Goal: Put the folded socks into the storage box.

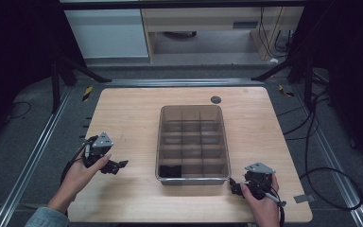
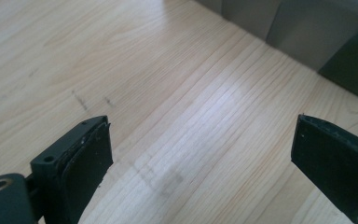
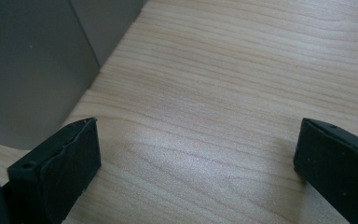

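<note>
A clear plastic divided bin (image 1: pixel 193 178) stands in the middle of the wooden table (image 1: pixel 127 113). Its front-left compartment holds something dark (image 1: pixel 170 170). My left gripper (image 1: pixel 119 165) rests low over the table to the left of the bin, held by a hand, jaws wide apart with bare wood between them (image 2: pixel 200 140). The bin's wall (image 2: pixel 303 32) shows ahead of it. My right gripper (image 1: pixel 236 187) sits near the bin's front right corner, also open over bare wood (image 3: pixel 196 149), with the bin's wall (image 3: pixel 32 70) at its left.
A small grey round grommet (image 1: pixel 216 99) is set in the table behind the bin. Cables (image 1: pixel 321 156) trail on the floor at the right. A tripod's legs (image 1: pixel 71 71) stand beyond the table's far left corner.
</note>
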A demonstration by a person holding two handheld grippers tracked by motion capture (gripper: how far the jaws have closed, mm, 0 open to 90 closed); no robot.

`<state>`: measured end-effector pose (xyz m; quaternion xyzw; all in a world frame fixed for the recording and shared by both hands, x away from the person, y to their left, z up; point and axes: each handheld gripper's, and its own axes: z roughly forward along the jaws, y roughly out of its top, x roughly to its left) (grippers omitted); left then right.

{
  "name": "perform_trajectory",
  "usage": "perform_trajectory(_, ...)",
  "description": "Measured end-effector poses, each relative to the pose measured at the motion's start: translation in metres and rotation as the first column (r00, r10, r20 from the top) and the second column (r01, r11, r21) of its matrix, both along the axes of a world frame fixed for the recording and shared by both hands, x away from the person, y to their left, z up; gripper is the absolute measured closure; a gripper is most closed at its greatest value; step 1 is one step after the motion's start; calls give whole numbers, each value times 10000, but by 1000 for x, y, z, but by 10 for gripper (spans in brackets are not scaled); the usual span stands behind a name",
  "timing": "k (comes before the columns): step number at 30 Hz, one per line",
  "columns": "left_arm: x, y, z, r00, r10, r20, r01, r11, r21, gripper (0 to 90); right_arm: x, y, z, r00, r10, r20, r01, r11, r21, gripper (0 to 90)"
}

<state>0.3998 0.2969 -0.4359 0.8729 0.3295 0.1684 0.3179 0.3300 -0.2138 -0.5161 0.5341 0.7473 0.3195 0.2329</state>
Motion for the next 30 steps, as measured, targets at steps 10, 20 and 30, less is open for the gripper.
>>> perform_trajectory(10, 0, 16, -26, 9977, 407, -543, -390, 9987, 318, 45, 0, 0, 0, 10000, 37, -3, -37, 10000, 22, 7)
perform_trajectory(20, 7, 12, -42, 9955, 550, -774, -494, 9962, 722, 43, 0, 0, 0, 10000, 54, -3, -54, 10000, 25, 7)
perform_trajectory(30, 28, 5, -55, 9929, 835, -851, -804, 9960, 393, 46, 0, 1, 0, 10000, 41, -13, -41, 10000, 38, 7)
